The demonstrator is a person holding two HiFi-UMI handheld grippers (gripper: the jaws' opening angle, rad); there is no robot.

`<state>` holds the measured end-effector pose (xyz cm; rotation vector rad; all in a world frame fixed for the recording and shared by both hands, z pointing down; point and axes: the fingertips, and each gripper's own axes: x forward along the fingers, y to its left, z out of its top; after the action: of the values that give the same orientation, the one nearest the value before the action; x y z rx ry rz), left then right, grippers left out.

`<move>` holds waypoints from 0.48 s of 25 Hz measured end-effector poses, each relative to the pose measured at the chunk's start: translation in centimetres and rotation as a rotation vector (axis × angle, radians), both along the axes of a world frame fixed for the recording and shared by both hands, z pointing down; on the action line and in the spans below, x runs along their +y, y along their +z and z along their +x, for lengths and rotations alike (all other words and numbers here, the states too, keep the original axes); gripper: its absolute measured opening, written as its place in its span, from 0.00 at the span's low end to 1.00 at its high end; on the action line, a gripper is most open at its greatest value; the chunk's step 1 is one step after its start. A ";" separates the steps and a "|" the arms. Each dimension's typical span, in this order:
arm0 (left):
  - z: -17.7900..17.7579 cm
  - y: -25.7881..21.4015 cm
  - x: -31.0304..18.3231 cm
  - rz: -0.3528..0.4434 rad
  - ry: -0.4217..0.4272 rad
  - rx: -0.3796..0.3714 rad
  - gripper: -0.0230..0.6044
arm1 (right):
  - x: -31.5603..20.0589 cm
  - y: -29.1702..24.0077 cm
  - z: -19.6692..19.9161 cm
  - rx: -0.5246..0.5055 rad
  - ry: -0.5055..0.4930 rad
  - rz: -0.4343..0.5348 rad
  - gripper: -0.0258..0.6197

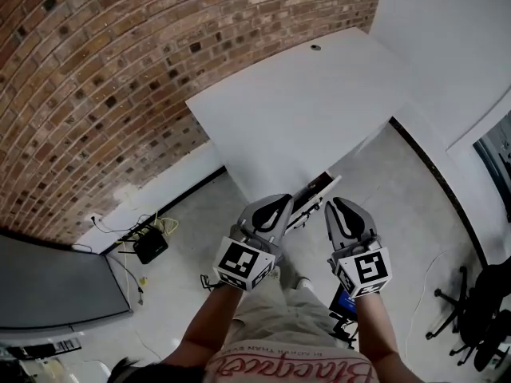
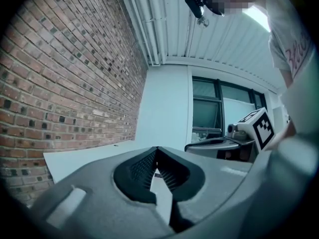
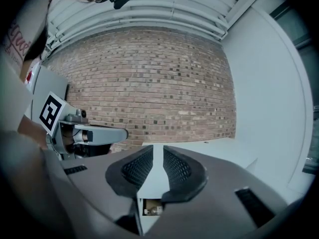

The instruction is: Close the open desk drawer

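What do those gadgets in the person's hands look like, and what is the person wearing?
The left gripper and right gripper look alike: grey moulded shells, each with two black ribbed pads. Each carries a white cube printed with black square markers. No cables show on them. The person wears a pale shirt with red lettering and light shorts.

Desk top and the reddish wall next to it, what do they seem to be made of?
Desk top: probably laminated board, with a smooth matte white face showing no grain or seams. Wall: exposed red-brown brick, rough, with pale mortar lines between courses.
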<state>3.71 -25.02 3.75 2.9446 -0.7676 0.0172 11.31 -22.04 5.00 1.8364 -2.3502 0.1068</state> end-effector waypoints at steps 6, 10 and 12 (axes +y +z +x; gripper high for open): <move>1.7 1.8 1.9 -0.007 -0.067 -0.032 0.05 | 0.8 2.0 1.8 -0.030 -0.066 -0.012 0.19; 2.7 2.9 4.1 -0.025 -0.140 -0.037 0.05 | 2.4 3.8 3.2 -0.033 -0.120 -0.036 0.20; 3.4 3.9 5.3 -0.033 -0.156 -0.043 0.05 | 3.0 5.0 4.0 -0.032 -0.136 -0.049 0.21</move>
<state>7.12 -19.76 7.68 2.8532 -0.9912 0.0816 15.27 -19.05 10.02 1.6592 -2.4631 0.1768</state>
